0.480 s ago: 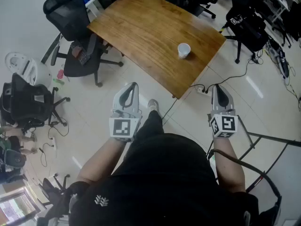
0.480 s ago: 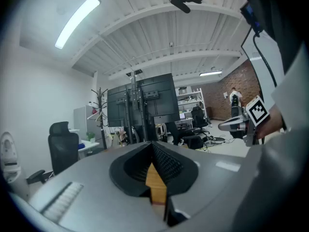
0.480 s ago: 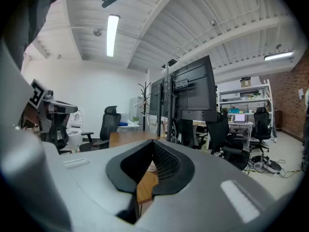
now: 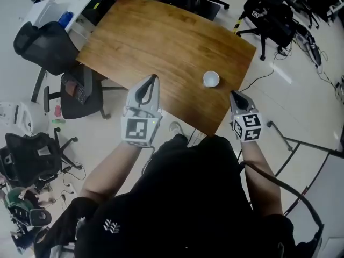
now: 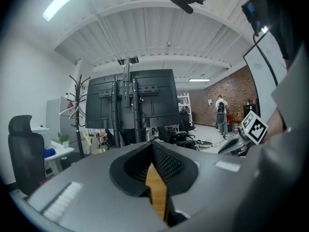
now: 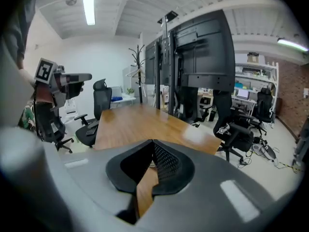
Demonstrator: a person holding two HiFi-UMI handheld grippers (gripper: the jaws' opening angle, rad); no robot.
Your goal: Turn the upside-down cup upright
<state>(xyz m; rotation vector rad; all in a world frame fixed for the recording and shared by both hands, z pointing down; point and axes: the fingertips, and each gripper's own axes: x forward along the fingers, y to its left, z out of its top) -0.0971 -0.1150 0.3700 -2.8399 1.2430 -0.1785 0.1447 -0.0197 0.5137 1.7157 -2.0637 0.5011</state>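
Note:
A white cup (image 4: pixel 210 79) stands on the wooden table (image 4: pixel 161 36) near its front right edge; its flat end seems to face up. My left gripper (image 4: pixel 155 78) hangs over the table's front edge, left of the cup, with its tips together and nothing between them. My right gripper (image 4: pixel 232 93) is just off the table's right front corner, a short way from the cup, shut and empty. In the left gripper view the left gripper (image 5: pixel 152 144) points level across the room. In the right gripper view the right gripper (image 6: pixel 153 141) tilts down towards the table (image 6: pixel 130 122).
A black office chair (image 4: pixel 45 44) and a second one (image 4: pixel 80 95) stand by the table's left side. More chairs (image 4: pixel 27 157) crowd the lower left. A white desk (image 4: pixel 56 7) is at the top left. Cables (image 4: pixel 269 74) run over the floor on the right, beside a metal frame (image 4: pixel 303 149).
The person has stepped up to the table. Both grippers moved forward from over the floor: the left is now over the tabletop, the right beside the corner near the cup.

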